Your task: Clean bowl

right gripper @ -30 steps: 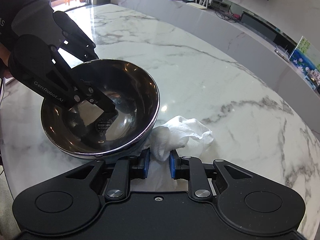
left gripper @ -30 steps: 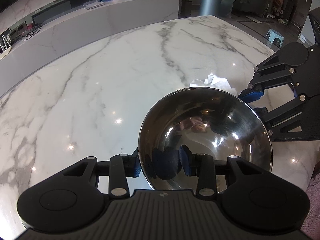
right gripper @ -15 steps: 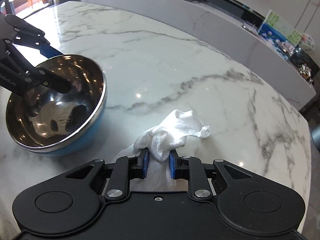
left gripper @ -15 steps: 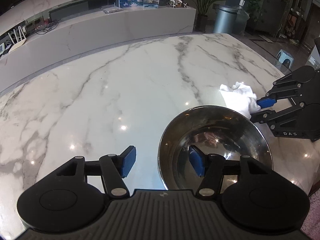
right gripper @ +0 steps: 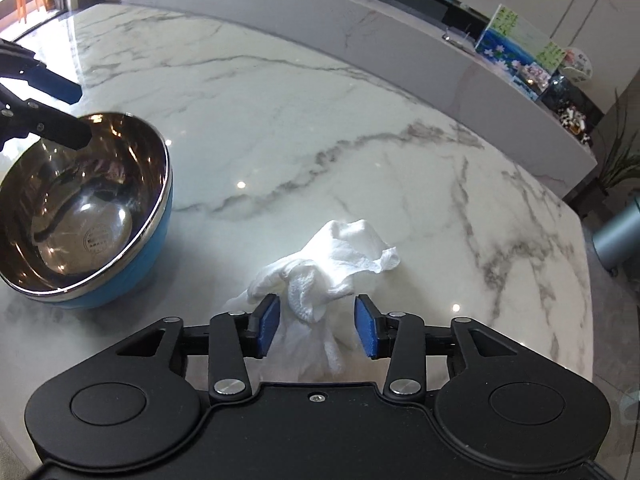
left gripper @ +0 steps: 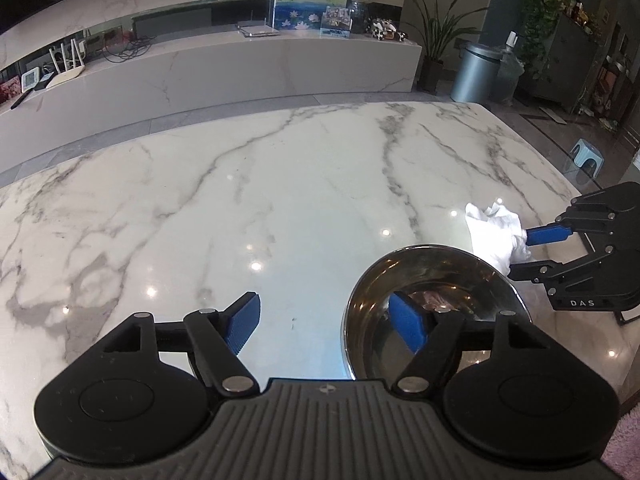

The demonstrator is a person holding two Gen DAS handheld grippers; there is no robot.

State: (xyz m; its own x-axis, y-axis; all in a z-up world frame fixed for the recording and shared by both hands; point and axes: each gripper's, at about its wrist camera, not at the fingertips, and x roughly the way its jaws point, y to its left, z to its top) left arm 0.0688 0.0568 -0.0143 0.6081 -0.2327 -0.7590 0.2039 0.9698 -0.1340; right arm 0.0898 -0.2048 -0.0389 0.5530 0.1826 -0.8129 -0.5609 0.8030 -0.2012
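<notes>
A steel bowl (right gripper: 80, 208) with a blue outside stands on the marble table (right gripper: 320, 128); in the left wrist view the bowl (left gripper: 472, 280) is at lower right. My left gripper (left gripper: 326, 322) is open, its right finger over the bowl's near rim, its left finger outside; it holds nothing. A crumpled white cloth (right gripper: 324, 272) lies on the table to the right of the bowl, also seen in the left wrist view (left gripper: 496, 232). My right gripper (right gripper: 316, 330) is open, its pads on either side of the cloth, not pinching it.
The table edge curves off to the right (right gripper: 576, 280). A long marble counter (left gripper: 224, 76) with a router, pictures and small items runs beyond the table. A grey bin (left gripper: 476, 72), a plant and a blue stool (left gripper: 584, 156) stand on the floor.
My left gripper has opened, let go of the bowl's rim and drawn back. My right gripper has opened and released the cloth, which now rests on the table.
</notes>
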